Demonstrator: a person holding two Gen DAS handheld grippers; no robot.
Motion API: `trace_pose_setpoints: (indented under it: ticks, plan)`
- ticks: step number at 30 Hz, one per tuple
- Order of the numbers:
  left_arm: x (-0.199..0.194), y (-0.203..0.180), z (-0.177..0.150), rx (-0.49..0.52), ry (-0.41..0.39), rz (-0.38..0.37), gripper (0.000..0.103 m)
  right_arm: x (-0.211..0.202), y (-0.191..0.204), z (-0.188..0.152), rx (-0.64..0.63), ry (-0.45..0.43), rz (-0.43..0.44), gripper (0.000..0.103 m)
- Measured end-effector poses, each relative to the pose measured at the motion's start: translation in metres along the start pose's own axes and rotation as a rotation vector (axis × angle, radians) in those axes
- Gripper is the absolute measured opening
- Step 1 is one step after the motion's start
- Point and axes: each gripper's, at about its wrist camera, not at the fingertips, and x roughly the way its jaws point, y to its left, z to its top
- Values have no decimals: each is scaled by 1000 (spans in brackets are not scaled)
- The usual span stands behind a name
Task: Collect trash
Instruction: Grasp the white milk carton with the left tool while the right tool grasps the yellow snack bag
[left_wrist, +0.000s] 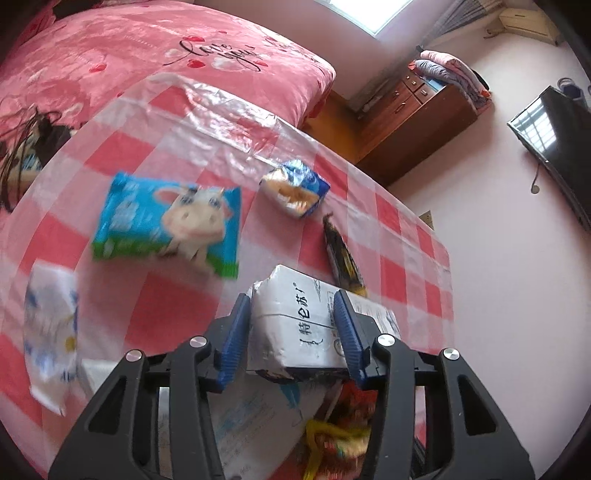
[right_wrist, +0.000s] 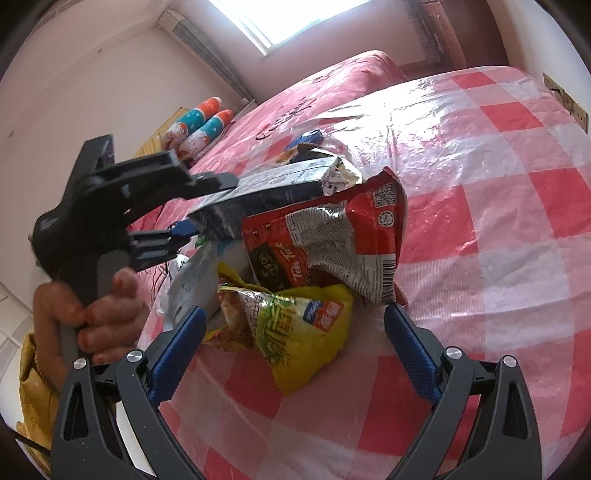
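My left gripper (left_wrist: 291, 306) is shut on a white milk carton (left_wrist: 295, 325) and holds it above a pile of wrappers. In the right wrist view the carton (right_wrist: 273, 188) hangs over a red snack bag (right_wrist: 332, 240) and a yellow snack bag (right_wrist: 306, 332). My right gripper (right_wrist: 295, 325) is open, its jaws either side of the yellow bag. On the table lie a blue cow-print wrapper (left_wrist: 166, 225), a crushed blue carton (left_wrist: 295, 188), a dark wrapper (left_wrist: 341, 254) and a white wrapper (left_wrist: 51, 339).
The table carries a red-and-white checked plastic cloth (right_wrist: 498, 240). A pink bed (left_wrist: 147, 48) stands behind it. A wooden cabinet (left_wrist: 410, 122) and a wall TV (left_wrist: 554, 147) are to the right. The person's hand (right_wrist: 107, 314) holds the left gripper's handle.
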Motion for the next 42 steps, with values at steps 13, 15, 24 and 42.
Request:
trace_pose_setpoints:
  ticks: [13, 15, 24, 42]
  plan:
    - [-36, 2, -55, 79, 53, -36, 45, -2, 12, -20, -127, 70, -93, 96]
    - [-41, -2, -59, 126, 50, -20, 45, -4, 10, -22, -126, 72, -102, 96]
    - [-53, -44, -66, 520, -60, 185, 77, -14, 6, -28, -140, 72, -103, 96]
    - [-11, -74, -63, 785, -13, 227, 82, -9, 25, -45, -293, 112, -91, 96]
